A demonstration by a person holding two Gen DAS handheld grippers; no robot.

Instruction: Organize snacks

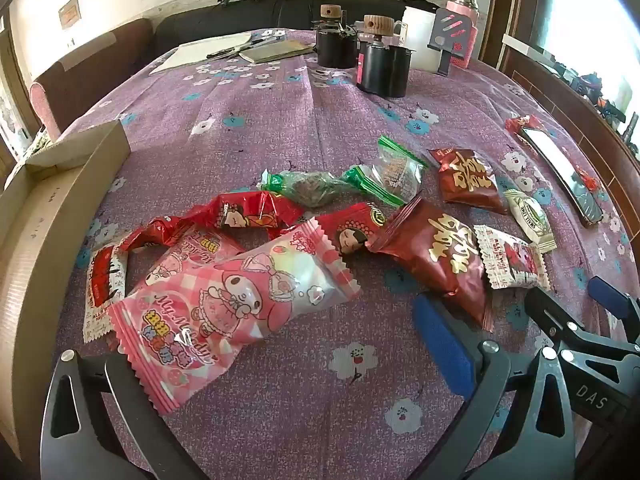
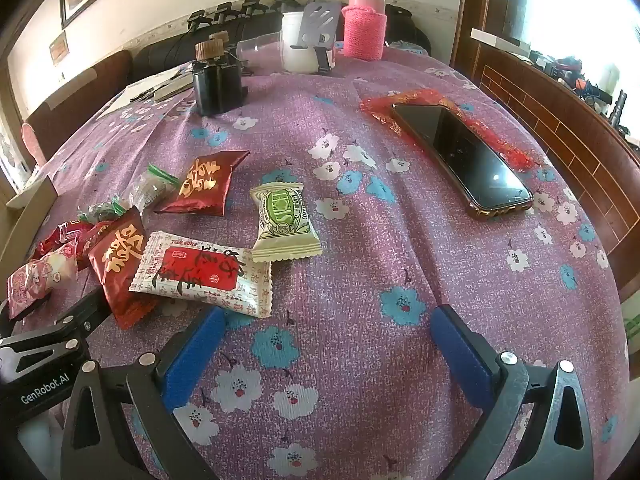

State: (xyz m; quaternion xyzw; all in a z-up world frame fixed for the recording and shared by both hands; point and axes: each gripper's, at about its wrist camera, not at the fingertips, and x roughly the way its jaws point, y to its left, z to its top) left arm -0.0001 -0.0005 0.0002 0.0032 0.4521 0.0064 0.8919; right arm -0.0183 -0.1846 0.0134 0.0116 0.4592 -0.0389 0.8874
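Snacks (image 1: 240, 300) scattered on tablecloth (image 2: 360, 280); both grippers agape, empty.

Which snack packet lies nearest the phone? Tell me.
The cream packet with the green emblem. It lies apart from the other snacks, on the side toward the phone; the red, pink and white packets cluster farther left.

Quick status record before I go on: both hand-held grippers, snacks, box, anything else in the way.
left hand-held gripper: open, pink snack pack between its fingers, not clamped
right hand-held gripper: open, empty, over bare cloth
snacks: loose on tablecloth
cardboard box: far left
phone: right, on red wrapper
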